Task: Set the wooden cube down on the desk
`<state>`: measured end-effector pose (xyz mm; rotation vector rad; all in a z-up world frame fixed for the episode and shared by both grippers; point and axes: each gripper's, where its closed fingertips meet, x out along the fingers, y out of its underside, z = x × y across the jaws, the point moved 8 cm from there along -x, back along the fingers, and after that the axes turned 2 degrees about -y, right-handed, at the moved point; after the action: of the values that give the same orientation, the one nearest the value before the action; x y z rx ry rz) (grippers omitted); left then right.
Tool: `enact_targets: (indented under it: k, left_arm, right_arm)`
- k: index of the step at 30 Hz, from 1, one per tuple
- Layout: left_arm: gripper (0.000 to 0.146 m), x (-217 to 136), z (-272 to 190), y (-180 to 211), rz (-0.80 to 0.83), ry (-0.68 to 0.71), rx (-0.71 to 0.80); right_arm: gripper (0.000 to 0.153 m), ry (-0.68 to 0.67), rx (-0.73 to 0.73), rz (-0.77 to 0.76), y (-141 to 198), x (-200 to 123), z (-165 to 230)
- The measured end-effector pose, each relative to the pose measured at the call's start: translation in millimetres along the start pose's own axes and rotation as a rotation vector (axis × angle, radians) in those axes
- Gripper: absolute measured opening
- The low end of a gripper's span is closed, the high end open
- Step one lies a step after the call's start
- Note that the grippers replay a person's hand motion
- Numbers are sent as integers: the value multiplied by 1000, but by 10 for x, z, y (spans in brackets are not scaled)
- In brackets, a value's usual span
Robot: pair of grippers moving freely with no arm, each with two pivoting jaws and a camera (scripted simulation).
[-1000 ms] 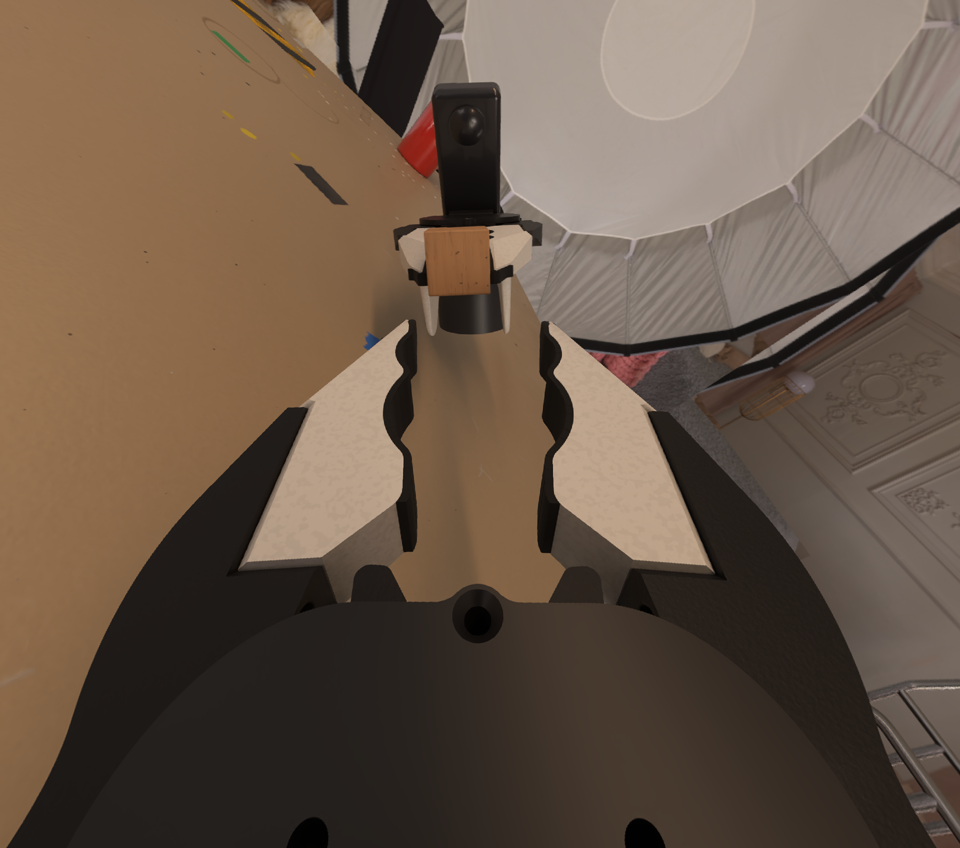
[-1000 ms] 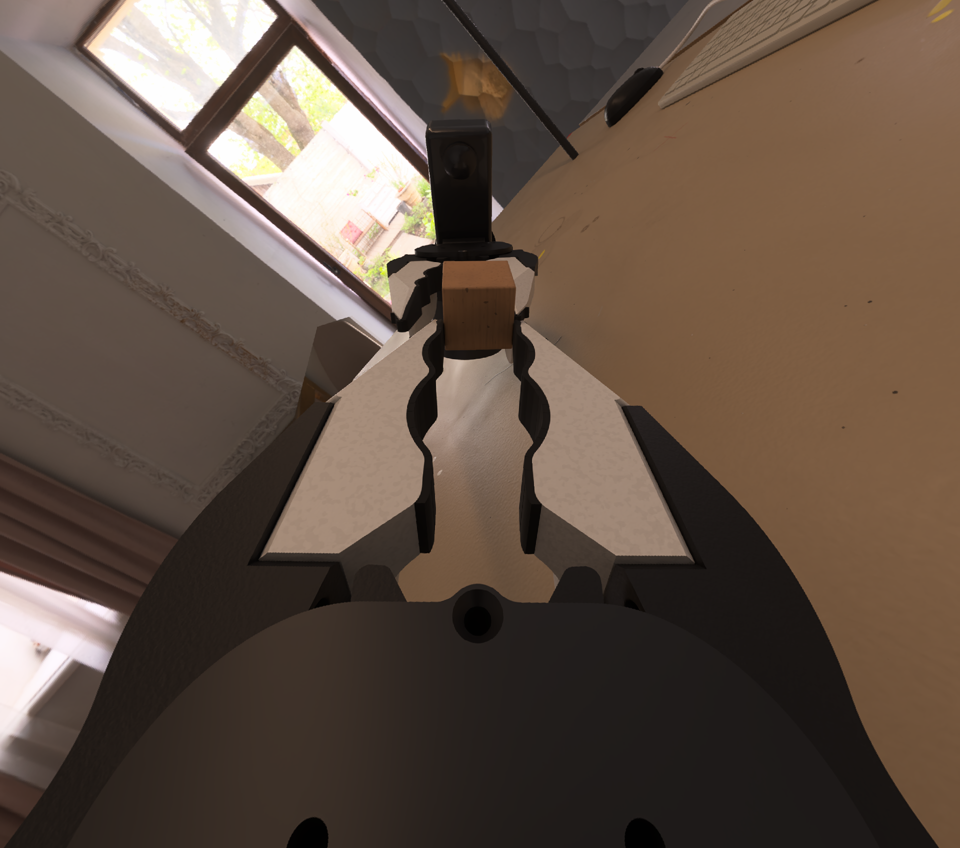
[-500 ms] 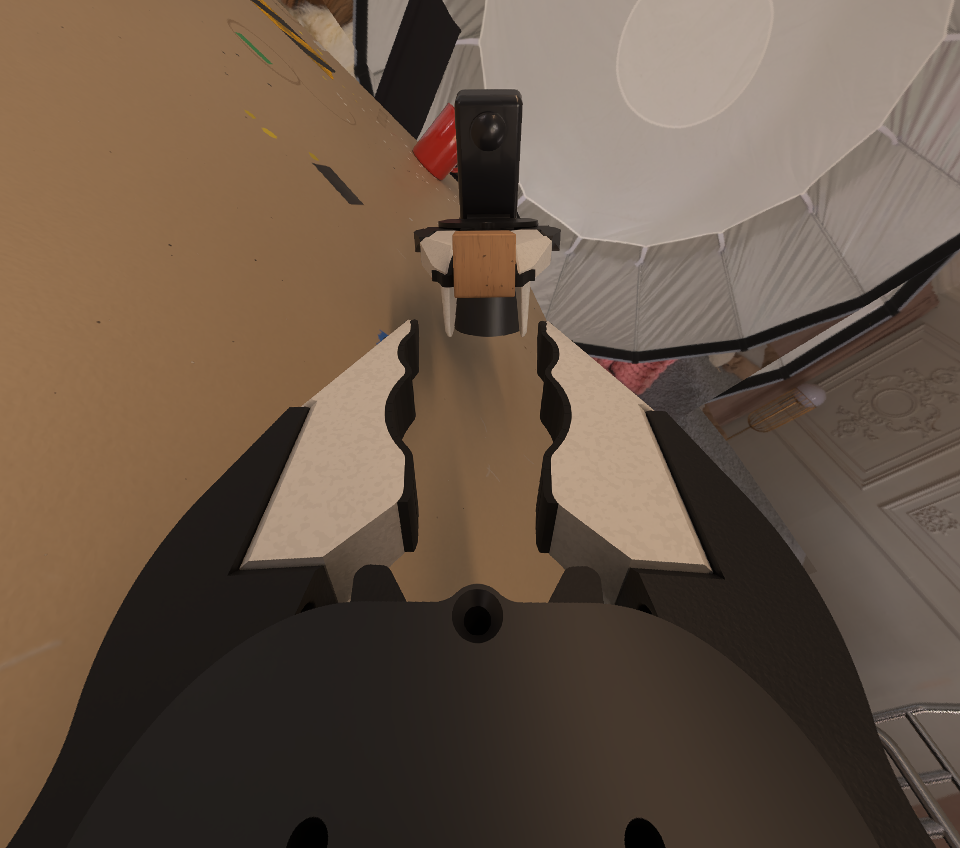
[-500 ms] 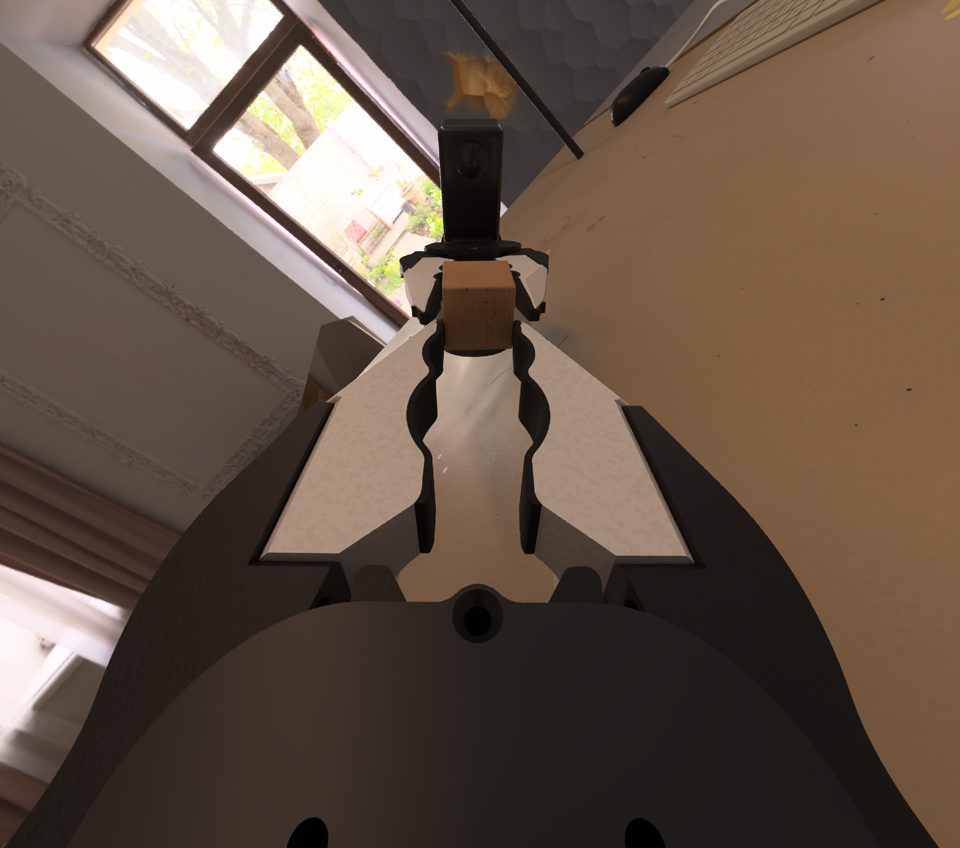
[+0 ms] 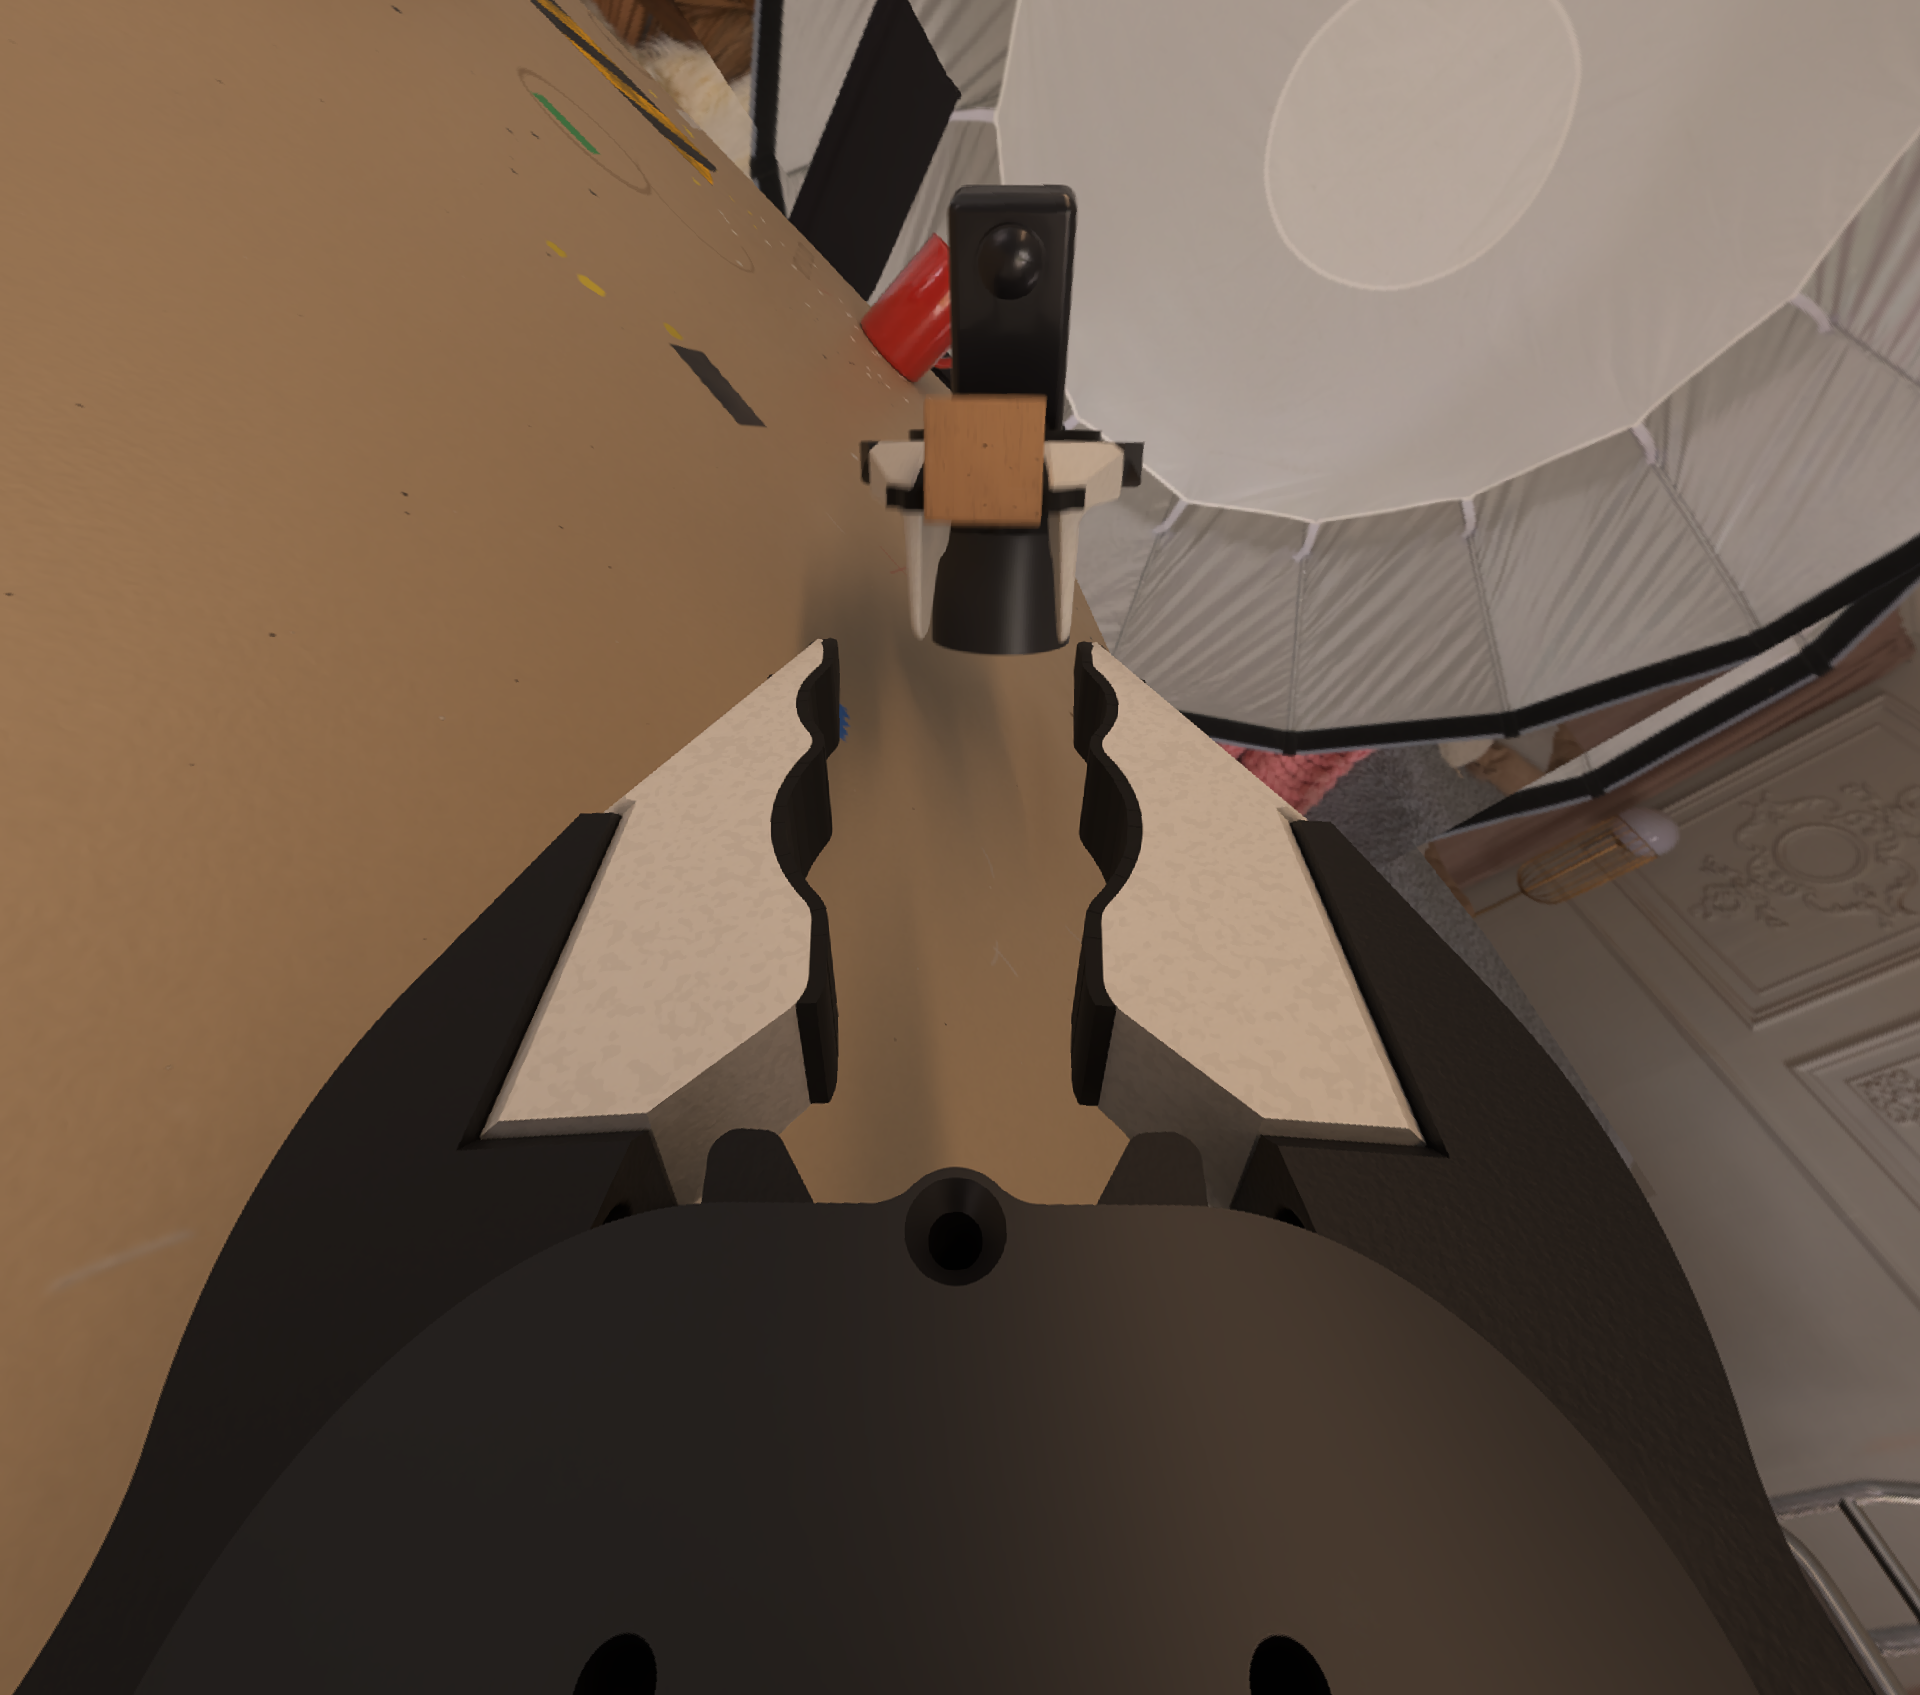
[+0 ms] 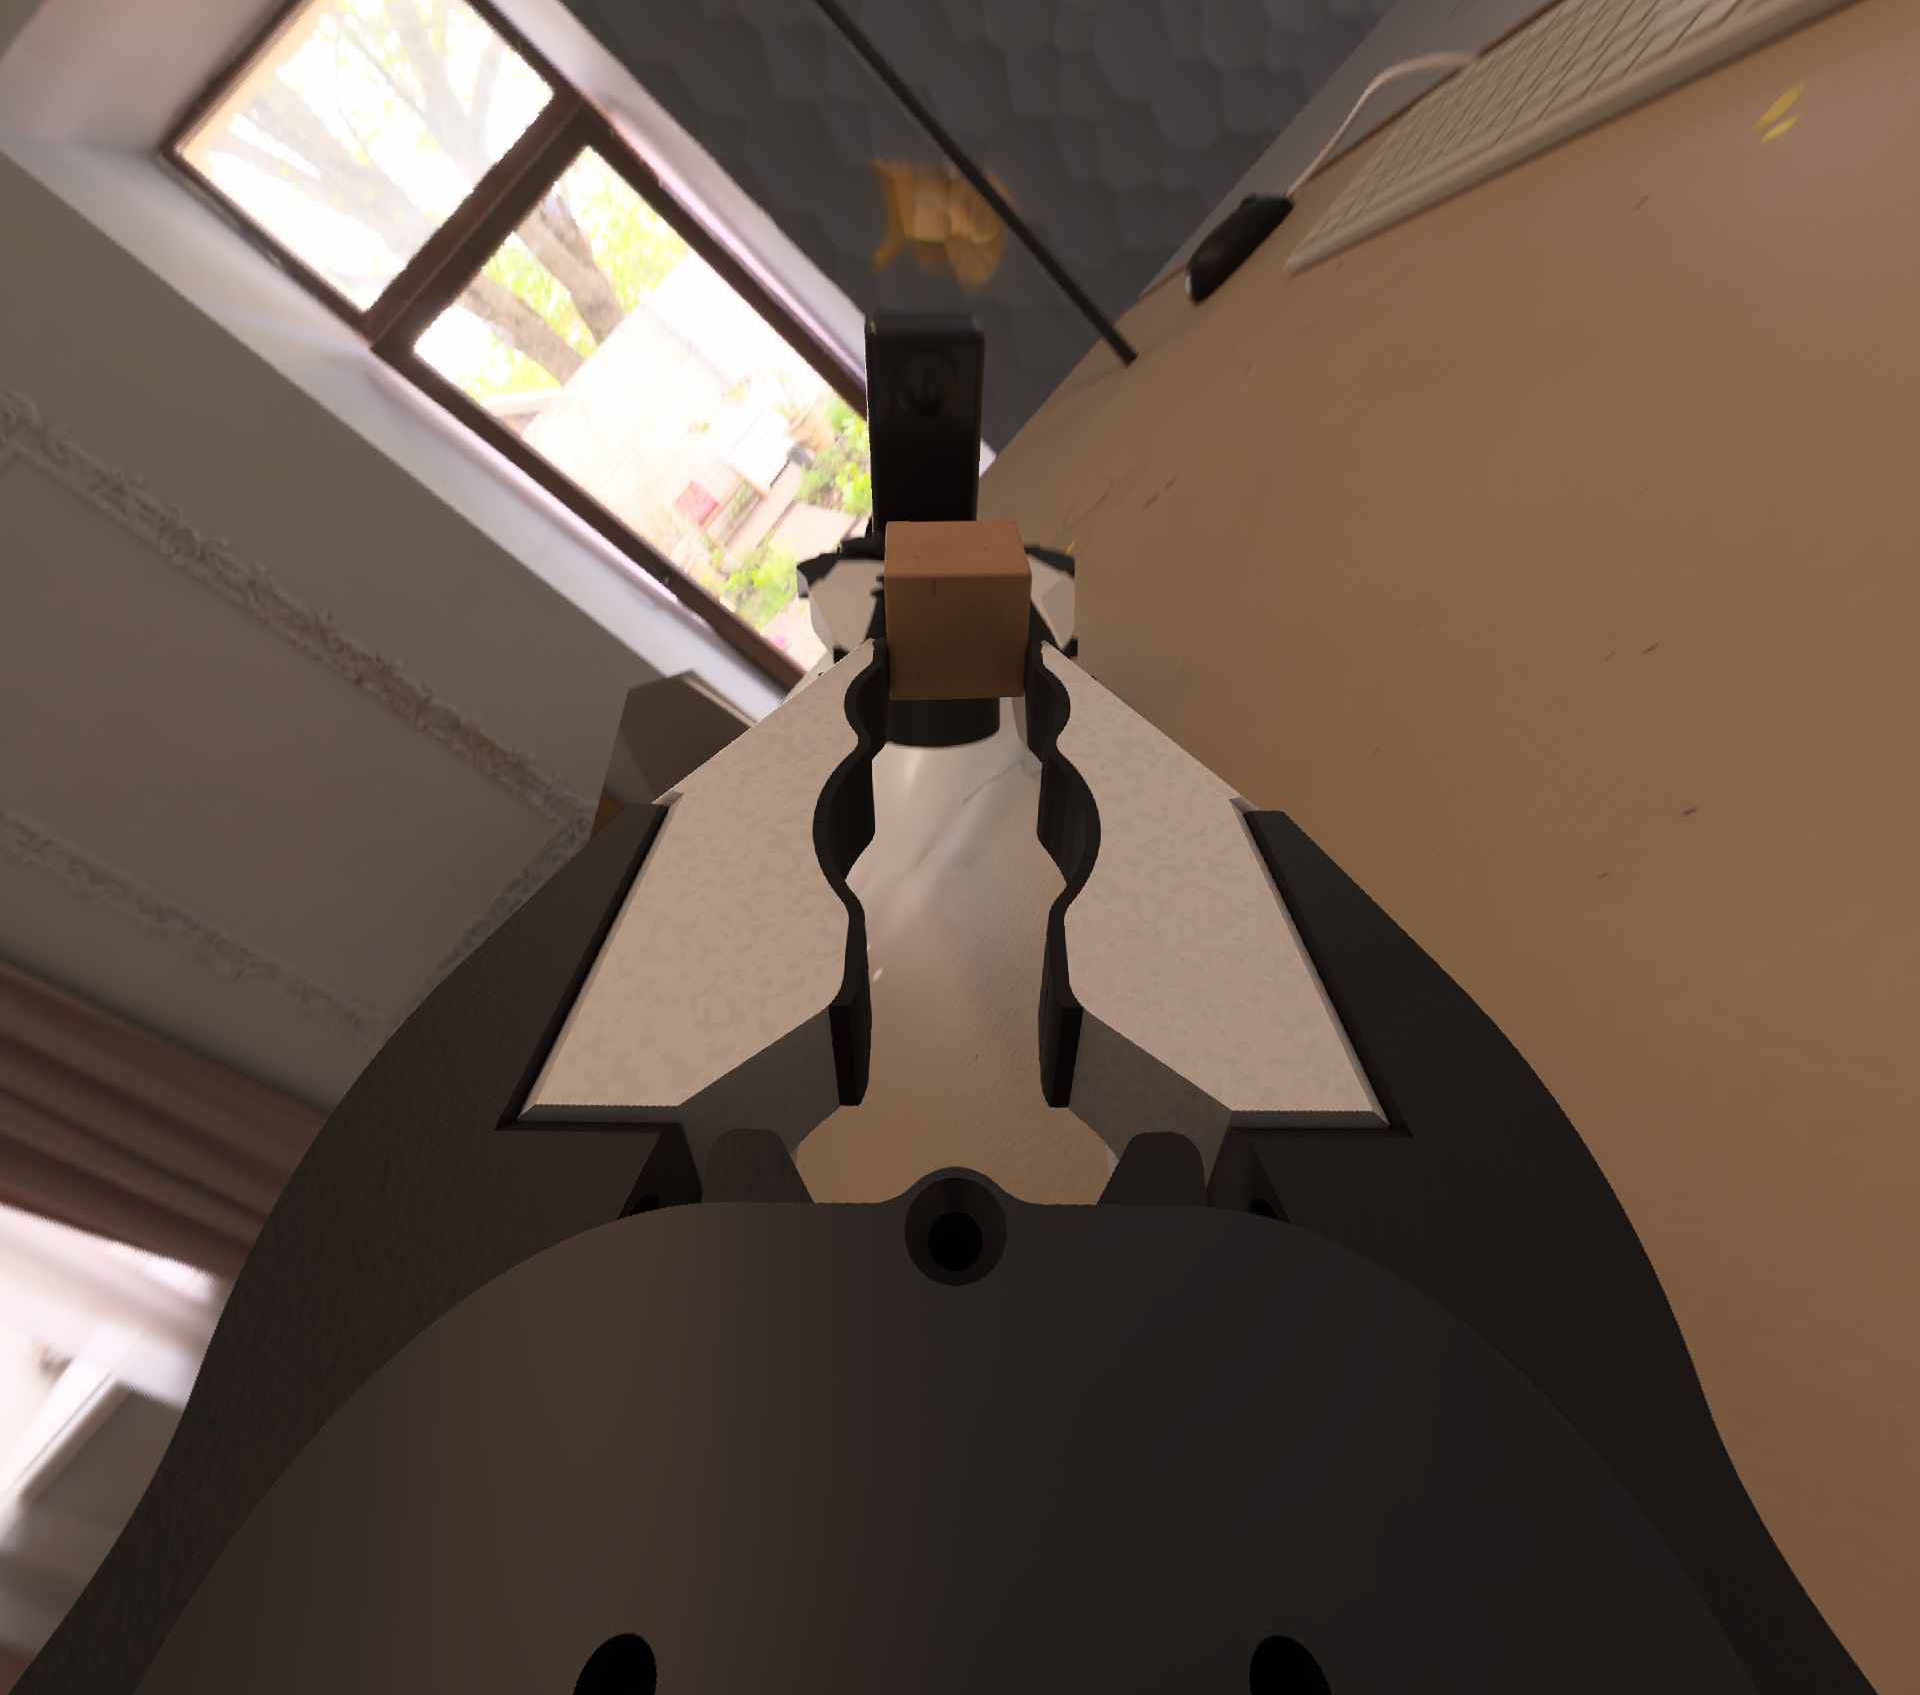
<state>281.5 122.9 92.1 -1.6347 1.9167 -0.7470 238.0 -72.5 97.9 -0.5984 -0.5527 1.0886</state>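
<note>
Your right hand-held gripper [image 6: 956, 658] pinches the wooden cube [image 6: 954, 625] off the worktop [image 6: 1507, 606], not yet placed; your left hand-held gripper [image 5: 954, 658] gapes empty.

Our left gripper [image 5: 954, 679] stood with its jaws apart and nothing between them, above the tan desk [image 5: 312, 606]. Ahead we saw the right gripper [image 5: 987, 596] facing us, clamped on the wooden cube [image 5: 983, 460]. A red cup [image 5: 912, 315] stood beyond it.
</note>
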Motion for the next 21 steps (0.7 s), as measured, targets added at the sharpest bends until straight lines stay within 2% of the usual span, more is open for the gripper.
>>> enact_targets:
  k: [3, 7, 11, 14, 17, 19, 21]
  left_arm:
    - [45, -15, 34, -19, -17, -11, -13]
    - [44, -33, 73, -30, -32, -26, -27]
    - [43, -22, 101, -24, -25, -37, -22]
    - [43, 9, 107, -14, -12, -38, -20]
    - [43, 26, 108, -7, -1, -37, -19]
    - [43, 38, 114, 0, 5, -43, -14]
    - [43, 47, 121, 2, 11, -51, -7]
  right_arm:
    - [26, 26, -54, -74, -236, -172, 47]
    - [26, 56, -184, -183, -688, -651, 166]
    - [26, 279, -374, -186, -1242, -1289, 237]
    - [26, 548, -575, -35, -1680, -1782, 171]
    - [26, 789, -729, 259, -2009, -2186, -39]
    - [26, 890, -760, 483, -2137, -2373, -226]
    - [26, 921, -786, 673, -2194, -2472, -395]
